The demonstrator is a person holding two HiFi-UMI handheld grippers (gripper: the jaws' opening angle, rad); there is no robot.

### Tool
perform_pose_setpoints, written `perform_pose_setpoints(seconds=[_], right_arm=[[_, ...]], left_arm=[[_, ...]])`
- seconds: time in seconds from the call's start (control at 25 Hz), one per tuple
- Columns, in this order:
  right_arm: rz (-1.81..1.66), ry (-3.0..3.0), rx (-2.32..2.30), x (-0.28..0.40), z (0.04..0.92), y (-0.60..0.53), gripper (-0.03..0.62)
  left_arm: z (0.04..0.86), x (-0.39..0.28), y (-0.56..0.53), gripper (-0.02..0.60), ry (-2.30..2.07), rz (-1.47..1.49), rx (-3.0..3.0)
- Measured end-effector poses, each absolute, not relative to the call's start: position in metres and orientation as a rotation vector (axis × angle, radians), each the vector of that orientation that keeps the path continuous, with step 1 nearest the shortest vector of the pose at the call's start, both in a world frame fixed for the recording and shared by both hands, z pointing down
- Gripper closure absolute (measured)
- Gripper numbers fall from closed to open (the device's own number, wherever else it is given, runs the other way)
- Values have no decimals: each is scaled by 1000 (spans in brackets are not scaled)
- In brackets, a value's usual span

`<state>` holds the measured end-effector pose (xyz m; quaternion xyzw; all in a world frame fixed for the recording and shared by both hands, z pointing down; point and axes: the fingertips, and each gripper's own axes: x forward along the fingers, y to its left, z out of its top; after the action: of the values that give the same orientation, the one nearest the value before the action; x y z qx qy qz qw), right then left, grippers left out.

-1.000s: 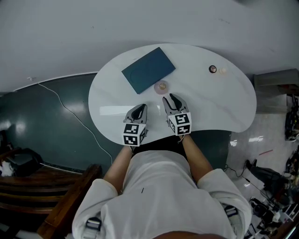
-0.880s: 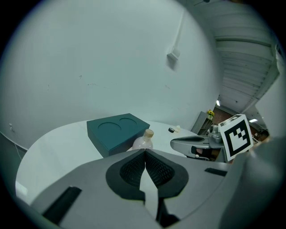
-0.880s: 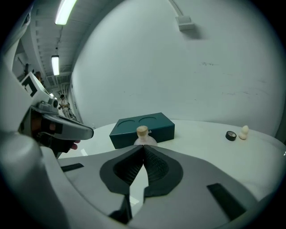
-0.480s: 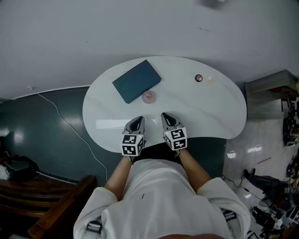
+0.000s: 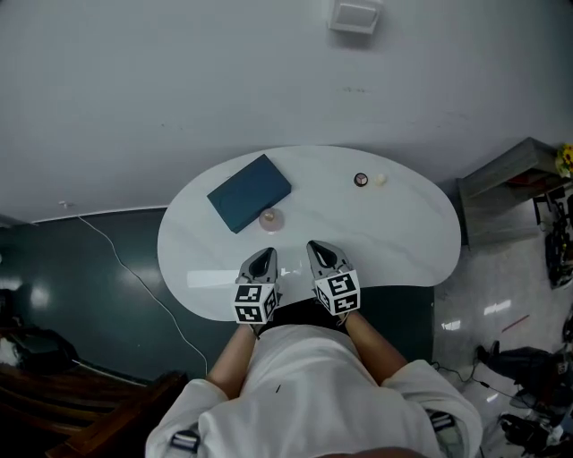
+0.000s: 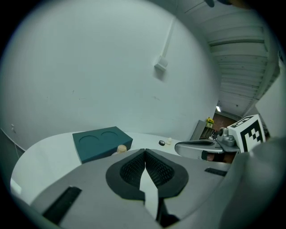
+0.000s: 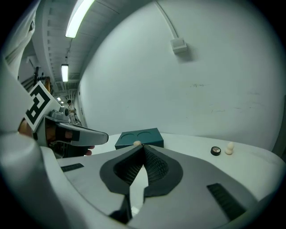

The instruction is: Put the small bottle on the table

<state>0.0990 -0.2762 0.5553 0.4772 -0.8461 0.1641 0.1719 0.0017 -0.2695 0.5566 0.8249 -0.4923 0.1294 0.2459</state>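
Observation:
The small bottle [image 5: 270, 218], a pale squat thing, stands upright on the white table [image 5: 394, 224] beside the near corner of a teal box [image 5: 249, 191]. It also shows as the bottle [image 6: 121, 148] in the left gripper view and the bottle [image 7: 137, 143] in the right gripper view, just past the jaw tips. My left gripper [image 5: 265, 255] and right gripper [image 5: 317, 248] hover side by side over the table's near edge, well short of the bottle. Both are shut with nothing between the pads: left gripper [image 6: 145, 151], right gripper [image 7: 142, 147].
A small black round cap [image 5: 361, 180] and a cream knob-like piece [image 5: 380, 179] lie at the table's far right. A grey cabinet [image 5: 506, 179] stands to the right; a white cable [image 5: 134, 277] runs over the dark floor on the left. A wall box [image 5: 355, 16] hangs above.
The right gripper, open near the bottle a second ago, is shut now. Both grippers have drawn back towards me and risen, leaving the bottle standing on the table.

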Motion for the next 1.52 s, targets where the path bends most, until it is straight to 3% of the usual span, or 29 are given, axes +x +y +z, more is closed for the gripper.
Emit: perform_pose_setpoints(seconds=[0.72,1.52], right_arm=[[157,-2556,1486,121,428,-289,595],[134,-2553,1502,118,418,-289,597]], left_arm=[[422,-3,-292,563,-1542,138,2459],[422,4,-286,563,-1530,162,2498]])
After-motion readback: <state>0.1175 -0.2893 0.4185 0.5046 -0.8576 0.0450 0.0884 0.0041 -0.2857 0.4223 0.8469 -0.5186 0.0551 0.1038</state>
